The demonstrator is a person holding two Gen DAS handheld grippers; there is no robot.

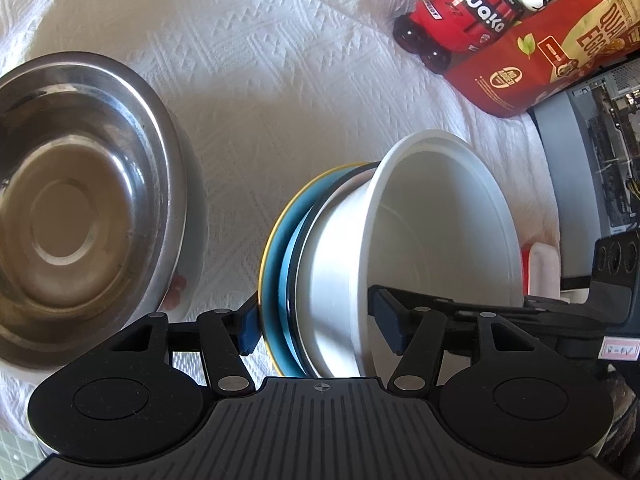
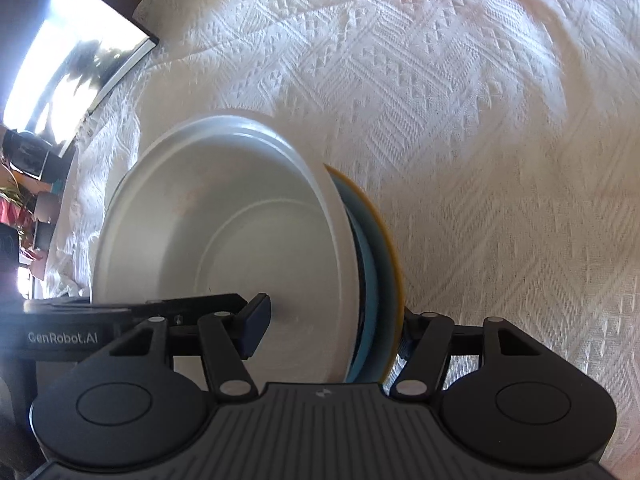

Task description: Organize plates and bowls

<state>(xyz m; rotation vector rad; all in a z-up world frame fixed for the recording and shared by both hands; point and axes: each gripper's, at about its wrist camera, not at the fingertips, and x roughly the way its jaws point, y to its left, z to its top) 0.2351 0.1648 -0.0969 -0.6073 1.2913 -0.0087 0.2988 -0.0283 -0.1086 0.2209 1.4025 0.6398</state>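
The left tool (image 1: 320, 326) is clamped across a stack held on edge: one blue pad sits against the outer face of the blue plate (image 1: 280, 264), the other inside the white bowl (image 1: 440, 224). The stack occupies the lower centre of the left wrist frame. The plate has a yellow rim, and a dark-rimmed piece lies between plate and bowl. The bowl interior holds nothing but the tool pad.

The right tool (image 2: 332, 330) grips the same stack from the opposite side. One pad lies inside the white bowl (image 2: 224, 248), at lower centre of the frame; the other finger is behind the blue plate (image 2: 374, 280) and mostly hidden. Its jaws are closed on the stack.

A steel bowl (image 1: 76, 216) stands upright at the left of the left wrist frame, well apart from the stack. Nothing is in it.

The surface is a white textured cloth (image 2: 480, 160), creased in places.

Left wrist view only: a red-and-black figure bottle (image 1: 472, 12) and a red snack bag (image 1: 540, 64) at upper right, touching each other, and grey equipment at the right edge. Right wrist view only: a bright glossy panel (image 2: 76, 64) at upper left and blurred clutter at the left edge.
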